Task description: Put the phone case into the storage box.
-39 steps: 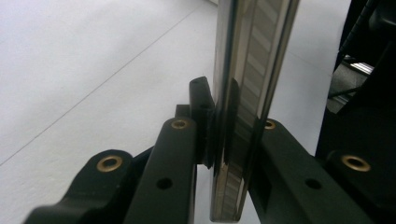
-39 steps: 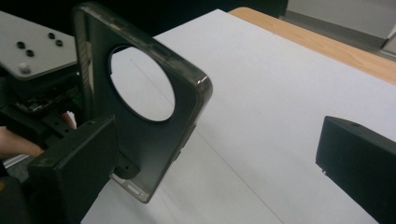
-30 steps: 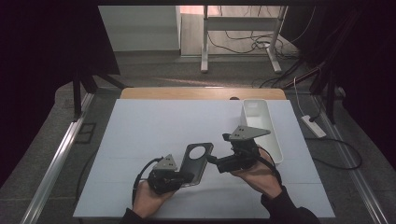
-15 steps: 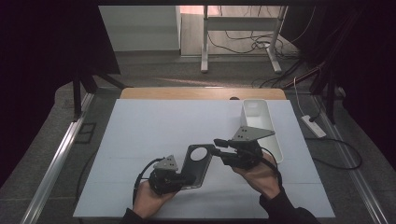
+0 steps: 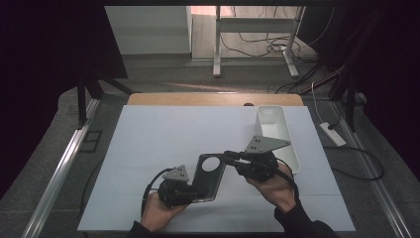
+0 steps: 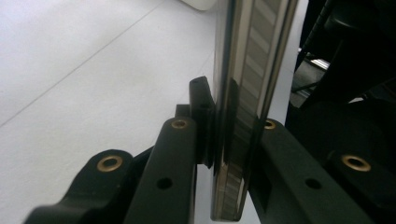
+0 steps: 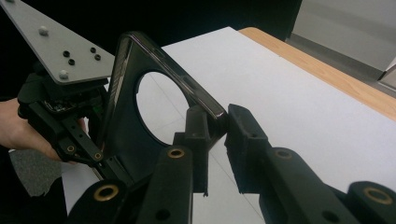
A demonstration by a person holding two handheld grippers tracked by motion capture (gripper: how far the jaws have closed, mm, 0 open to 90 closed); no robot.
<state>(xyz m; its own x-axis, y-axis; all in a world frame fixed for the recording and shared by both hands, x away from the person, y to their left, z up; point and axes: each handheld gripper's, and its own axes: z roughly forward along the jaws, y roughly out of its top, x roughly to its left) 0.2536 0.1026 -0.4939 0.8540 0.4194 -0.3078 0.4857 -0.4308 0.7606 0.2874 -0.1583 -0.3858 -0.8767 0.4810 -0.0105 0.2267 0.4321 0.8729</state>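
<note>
Thing: dark glossy plastic phone case with a round camera cutout (image 5: 210,173), held up just left of the white oblong bin (image 5: 280,136) | left gripper (image 5: 190,191): clamped on its lower end | right gripper (image 7: 215,123): jaws just closing onto its top corner | you: seat both pads squarely before pulling

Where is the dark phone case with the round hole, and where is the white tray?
dark phone case (image 5: 210,174), high view, on its flat back below the round hole.
white tray (image 5: 288,148), high view, on its right wall.
</note>
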